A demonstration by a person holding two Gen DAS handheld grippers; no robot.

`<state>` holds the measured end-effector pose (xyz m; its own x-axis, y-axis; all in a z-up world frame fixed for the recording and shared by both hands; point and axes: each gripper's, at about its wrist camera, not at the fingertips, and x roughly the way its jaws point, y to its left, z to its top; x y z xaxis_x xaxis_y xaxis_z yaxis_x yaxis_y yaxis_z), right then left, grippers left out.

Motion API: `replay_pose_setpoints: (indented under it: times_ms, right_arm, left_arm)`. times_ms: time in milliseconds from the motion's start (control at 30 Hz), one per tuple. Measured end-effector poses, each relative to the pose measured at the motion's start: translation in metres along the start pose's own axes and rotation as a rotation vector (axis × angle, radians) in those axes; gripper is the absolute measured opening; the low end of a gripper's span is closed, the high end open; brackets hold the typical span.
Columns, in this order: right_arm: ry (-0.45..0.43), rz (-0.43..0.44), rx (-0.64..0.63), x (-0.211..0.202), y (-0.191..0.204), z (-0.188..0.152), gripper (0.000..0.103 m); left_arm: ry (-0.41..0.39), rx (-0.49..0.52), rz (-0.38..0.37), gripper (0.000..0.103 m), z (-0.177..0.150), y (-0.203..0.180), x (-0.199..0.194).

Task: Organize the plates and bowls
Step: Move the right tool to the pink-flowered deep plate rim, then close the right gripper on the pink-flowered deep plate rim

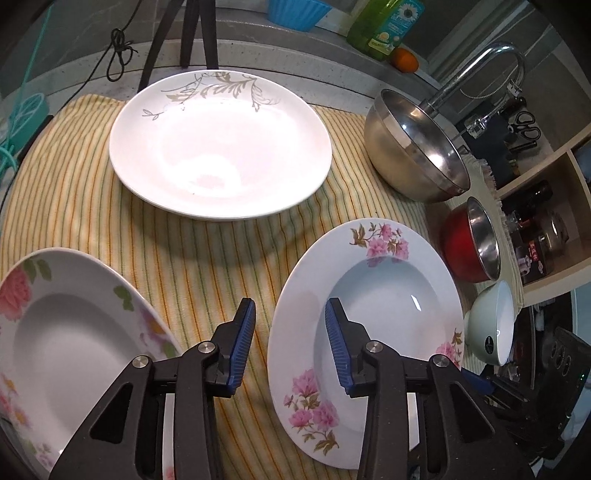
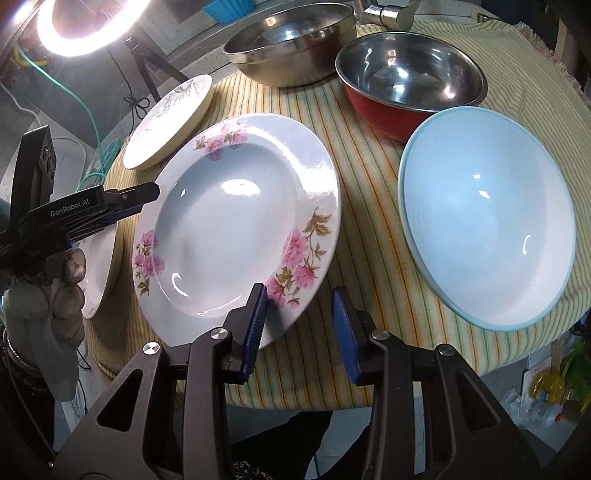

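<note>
Plates and bowls laid out on a striped cloth (image 1: pixel 92 199); both grippers hover with jaws apart, holding nothing.

Pink-flower plate (image 2: pixel 236 225), glossy with a wide rim and deep well, lies mid-cloth between left gripper (image 1: pixel 290 343) and right gripper (image 2: pixel 299 325). White plate with grey leaf print (image 1: pixel 221 144) sits behind it; a rose-print plate (image 1: pixel 70 332) lies to its left. Large steel bowl (image 2: pixel 291 40), red bowl with steel lining (image 2: pixel 410 81) and pale blue bowl (image 2: pixel 487 240) stand along the right. Only the left view shows the tap (image 1: pixel 480 70); only the right view shows the ring lamp (image 2: pixel 88 26) and the person's gloved hand (image 2: pixel 55 295).
</note>
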<state>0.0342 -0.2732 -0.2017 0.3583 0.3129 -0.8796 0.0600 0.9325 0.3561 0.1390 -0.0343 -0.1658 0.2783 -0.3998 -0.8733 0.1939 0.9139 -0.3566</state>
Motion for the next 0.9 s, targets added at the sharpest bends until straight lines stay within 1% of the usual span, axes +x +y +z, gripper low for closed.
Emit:
replay_pose_setpoints:
  times_ms: [100,167,233,367,567,900]
  right_arm:
    - [0.003,0.007,0.001,0.002,0.0,0.003,0.037]
    - [0.007,0.024,0.005,0.003,-0.001,0.005,0.032]
    - [0.011,0.032,-0.001,0.004,0.001,0.006,0.029]
    - [0.013,0.038,-0.003,0.005,-0.001,0.007,0.029]
    - [0.022,0.03,-0.02,0.005,0.0,0.01,0.029]
    - [0.05,0.033,-0.059,0.007,0.004,0.01,0.03]
  left_arm:
    - [0.01,0.001,-0.007,0.029,0.0,-0.001,0.004]
    - [0.016,-0.005,-0.009,0.028,0.0,-0.001,0.006]
    - [0.018,-0.007,-0.013,0.028,-0.001,0.0,0.007]
    - [0.019,-0.027,-0.025,0.027,0.0,0.001,0.008]
    - [0.012,0.009,0.005,0.027,-0.003,-0.005,0.008]
    - [0.006,-0.001,0.031,0.027,-0.016,-0.005,-0.001]
